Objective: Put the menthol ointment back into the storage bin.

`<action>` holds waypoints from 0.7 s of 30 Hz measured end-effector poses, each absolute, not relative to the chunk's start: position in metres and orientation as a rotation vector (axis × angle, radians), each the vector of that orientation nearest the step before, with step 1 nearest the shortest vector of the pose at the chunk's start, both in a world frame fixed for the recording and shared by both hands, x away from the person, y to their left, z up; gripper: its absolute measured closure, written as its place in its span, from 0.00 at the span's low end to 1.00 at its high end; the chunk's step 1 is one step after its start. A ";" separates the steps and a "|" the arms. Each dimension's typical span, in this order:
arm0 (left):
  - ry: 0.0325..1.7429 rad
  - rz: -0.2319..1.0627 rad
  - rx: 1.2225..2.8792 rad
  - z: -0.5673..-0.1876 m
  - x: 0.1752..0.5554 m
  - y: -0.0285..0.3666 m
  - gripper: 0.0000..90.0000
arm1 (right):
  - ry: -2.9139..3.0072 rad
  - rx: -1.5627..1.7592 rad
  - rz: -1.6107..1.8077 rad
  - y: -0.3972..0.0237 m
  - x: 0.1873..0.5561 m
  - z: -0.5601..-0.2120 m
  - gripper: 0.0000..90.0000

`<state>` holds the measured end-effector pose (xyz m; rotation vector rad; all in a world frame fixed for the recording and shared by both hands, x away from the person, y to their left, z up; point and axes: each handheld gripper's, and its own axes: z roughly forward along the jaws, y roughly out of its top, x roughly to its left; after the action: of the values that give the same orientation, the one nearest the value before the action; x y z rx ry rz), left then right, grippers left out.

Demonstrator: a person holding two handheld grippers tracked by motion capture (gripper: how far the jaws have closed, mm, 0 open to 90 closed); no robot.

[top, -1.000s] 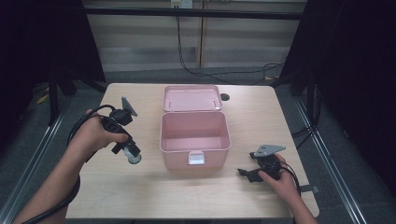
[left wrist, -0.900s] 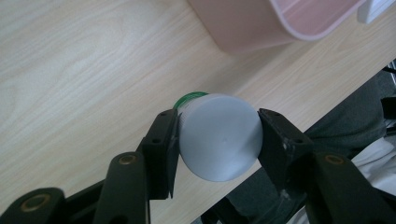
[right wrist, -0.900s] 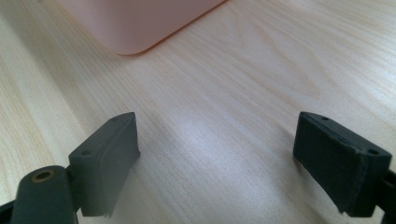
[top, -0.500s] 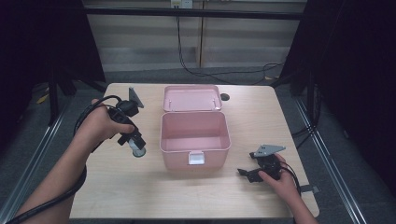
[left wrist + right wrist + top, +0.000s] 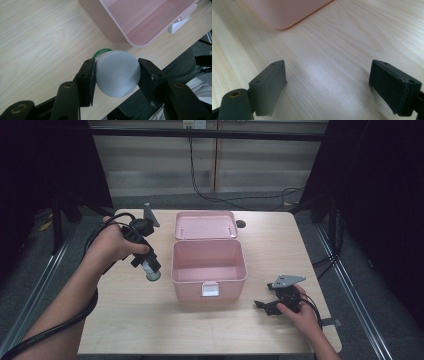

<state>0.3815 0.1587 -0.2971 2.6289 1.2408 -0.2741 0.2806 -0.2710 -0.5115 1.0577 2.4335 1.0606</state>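
- Left claw (image 5: 150,270): clamped on a small jar (image 5: 152,271), its pads on opposite sides of the round body. In the left gripper view the jar (image 5: 117,72) shows its flat grey end toward the camera, with a green rim at the far end, so its long axis runs along the jaws and down toward the worktop (image 5: 125,320).
- Where the jar is: held clear of the worktop, just beside the left wall of the pink box (image 5: 209,270), near that wall's front half and apart from it.
- The relation that counts: the open box lies to the right of the left claw, and its rim stands between jar and cavity. My judgement is that the jar must clear the rim, then cross right and go down into the cavity.
- Room: the box is empty inside, with its lid (image 5: 205,225) folded back behind it, so nothing blocks the way from the left or from above. The latch (image 5: 210,290) on the front wall is well out of that path.
- Right claw (image 5: 267,306): jaws wide apart, holding nothing, low over the worktop near the front right corner, right of the box and well apart from the jar. The left hand (image 5: 112,245) is much the nearer.
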 end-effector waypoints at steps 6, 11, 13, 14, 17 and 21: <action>1.245 -0.272 2.634 -0.290 0.385 0.154 0.56 | 2.434 1.058 1.061 -0.271 0.281 -0.512 0.15; 1.245 -0.263 2.642 -0.286 0.388 0.149 0.56 | 2.434 1.058 1.061 -0.271 0.281 -0.512 0.15; 1.245 -0.258 2.643 -0.284 0.389 0.146 0.56 | 2.434 1.057 1.061 -0.271 0.281 -0.512 0.15; 1.245 -0.258 2.643 -0.284 0.389 0.146 0.56 | 2.433 1.058 1.059 -0.271 0.281 -0.511 0.15; 1.236 -0.260 2.643 -0.281 0.392 0.140 0.56 | 2.435 1.058 1.057 -0.271 0.281 -0.511 0.15; 1.229 -0.262 2.640 -0.277 0.394 0.132 0.56 | 2.435 1.057 1.058 -0.271 0.281 -0.511 0.15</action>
<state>0.3940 0.1322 -0.2774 2.6396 1.2292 -0.2619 0.2806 -0.2711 -0.5114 1.0574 2.4351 1.0577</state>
